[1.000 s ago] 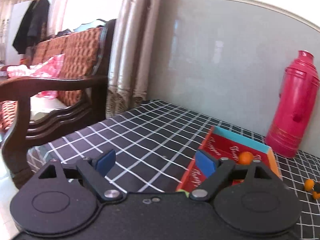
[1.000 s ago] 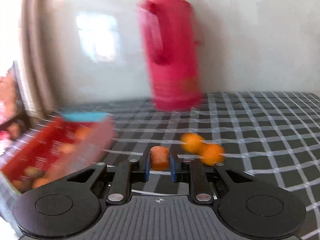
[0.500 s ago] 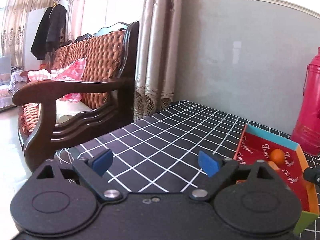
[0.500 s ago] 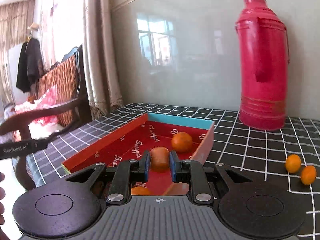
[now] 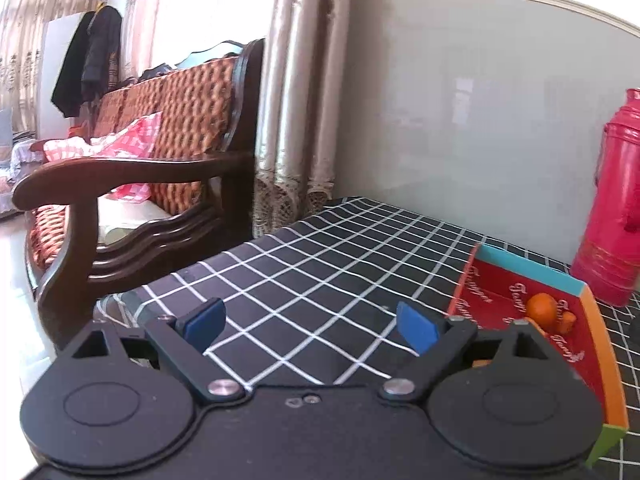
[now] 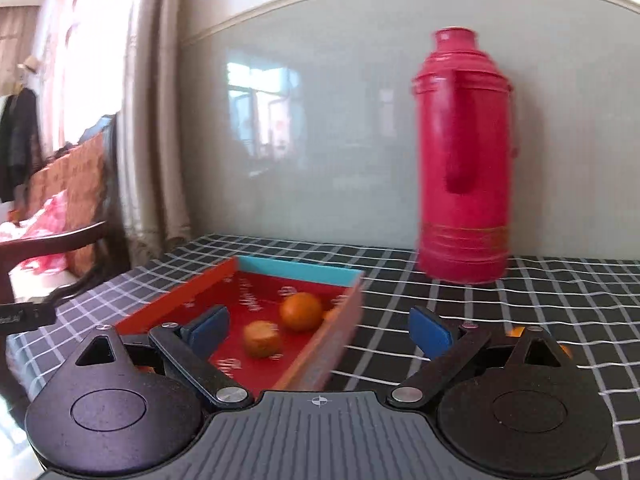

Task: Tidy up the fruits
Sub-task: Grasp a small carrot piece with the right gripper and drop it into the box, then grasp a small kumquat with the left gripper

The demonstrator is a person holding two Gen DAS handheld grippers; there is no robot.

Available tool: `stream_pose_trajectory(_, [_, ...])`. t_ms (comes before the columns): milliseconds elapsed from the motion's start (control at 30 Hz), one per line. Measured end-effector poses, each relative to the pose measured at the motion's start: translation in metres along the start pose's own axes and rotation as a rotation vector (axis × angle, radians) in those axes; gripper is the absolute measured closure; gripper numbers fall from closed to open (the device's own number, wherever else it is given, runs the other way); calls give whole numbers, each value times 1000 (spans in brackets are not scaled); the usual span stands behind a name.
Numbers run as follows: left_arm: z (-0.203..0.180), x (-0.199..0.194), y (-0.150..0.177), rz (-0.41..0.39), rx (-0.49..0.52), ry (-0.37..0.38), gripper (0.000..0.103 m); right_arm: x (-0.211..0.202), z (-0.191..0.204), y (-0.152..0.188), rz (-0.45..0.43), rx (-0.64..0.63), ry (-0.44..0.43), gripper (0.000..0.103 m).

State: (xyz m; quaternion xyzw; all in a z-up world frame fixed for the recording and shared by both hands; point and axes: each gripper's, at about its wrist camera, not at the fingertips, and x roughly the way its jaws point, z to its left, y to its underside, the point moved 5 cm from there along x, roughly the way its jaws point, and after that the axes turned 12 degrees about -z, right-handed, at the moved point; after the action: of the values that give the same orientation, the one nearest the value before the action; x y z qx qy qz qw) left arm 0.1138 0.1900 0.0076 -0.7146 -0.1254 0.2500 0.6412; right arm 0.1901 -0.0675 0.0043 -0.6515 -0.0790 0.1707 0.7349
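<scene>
A red tray (image 6: 296,270) with a teal far wall sits on the checked tablecloth. Inside it lie a round orange fruit (image 6: 301,311) and a smaller brownish-orange fruit (image 6: 262,339). My right gripper (image 6: 320,330) is open and empty above the tray's near right side. Two more small orange fruits (image 6: 516,332) show partly behind its right finger. My left gripper (image 5: 310,322) is open and empty over bare cloth, left of the tray (image 5: 560,280), where the orange fruit (image 5: 541,307) shows.
A tall red thermos (image 6: 464,160) stands against the wall behind the tray; it also shows in the left wrist view (image 5: 616,216). A wooden armchair (image 5: 132,184) stands past the table's left edge. Curtains (image 5: 296,100) hang in the corner.
My right gripper has opened and let go of the small brownish-orange fruit, which now lies in the tray. The left gripper has stayed open and shifted only slightly.
</scene>
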Motion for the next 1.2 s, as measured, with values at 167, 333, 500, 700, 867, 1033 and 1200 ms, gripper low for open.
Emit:
stream_pose_trajectory(167, [-29, -5, 1, -13, 28, 68, 17, -12, -32, -4, -16, -23, 171, 0])
stream_pose_trajectory(333, [-68, -13, 5, -26, 61, 157, 17, -32, -74, -9, -30, -54, 413, 0])
stream_pose_trajectory(500, [-112, -25, 10, -37, 92, 273, 17, -57, -114, -13, -49, -68, 619, 0])
stream_pose_trajectory(700, [-169, -38, 22, -46, 142, 419, 17, -80, -154, -10, -39, -115, 806, 0])
stream_pose_trajectory(867, [-210, -41, 32, -24, 178, 515, 17, -88, -175, -6, -17, -143, 890, 0])
stream_pose_trajectory(1033, [-254, -30, 42, 14, 233, 594, 23, -99, -194, -3, -1, -130, 924, 0])
stream_pose_trajectory(1200, [-297, -19, 53, 48, 262, 667, 31, -112, -210, -3, -17, -150, 996, 0])
